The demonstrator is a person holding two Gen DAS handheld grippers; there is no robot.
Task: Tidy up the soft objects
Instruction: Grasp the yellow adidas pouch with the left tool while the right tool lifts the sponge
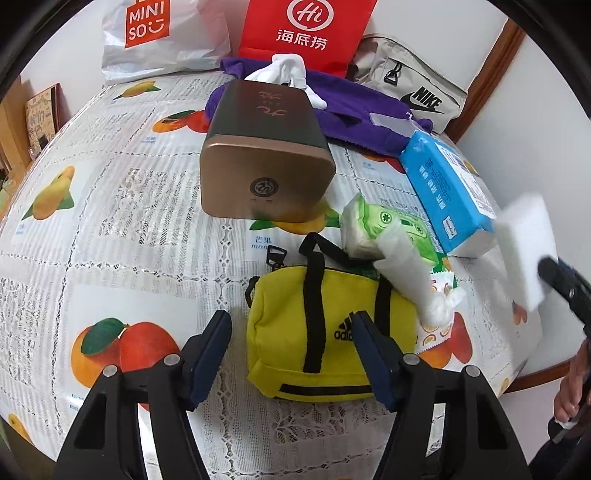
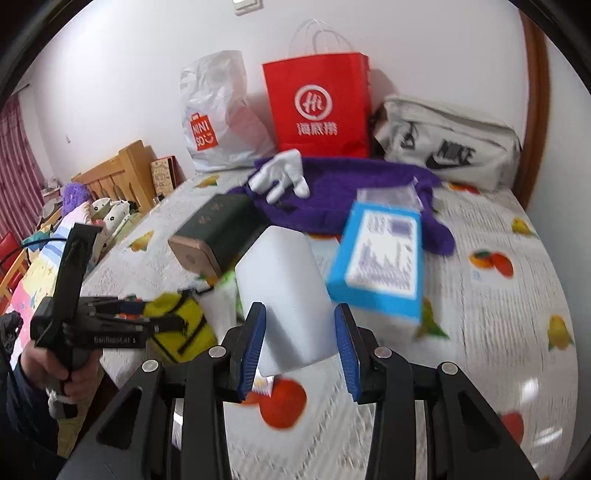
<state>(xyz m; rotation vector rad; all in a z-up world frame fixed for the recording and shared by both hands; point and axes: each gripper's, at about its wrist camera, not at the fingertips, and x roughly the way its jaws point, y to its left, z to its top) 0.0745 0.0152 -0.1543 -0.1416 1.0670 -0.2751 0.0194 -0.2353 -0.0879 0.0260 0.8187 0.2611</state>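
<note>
My right gripper is shut on a white sponge block and holds it above the table; the block also shows in the left wrist view at the right edge. My left gripper is open just above a yellow Adidas pouch. Beside the pouch lie a green wet-wipe pack with a wipe pulled out, a blue tissue pack, a purple towel and a white glove.
A bronze tin box lies on its side mid-table. A Miniso plastic bag, a red paper bag and a grey Nike bag stand along the wall. The table has a fruit-print cloth. A bed is at left.
</note>
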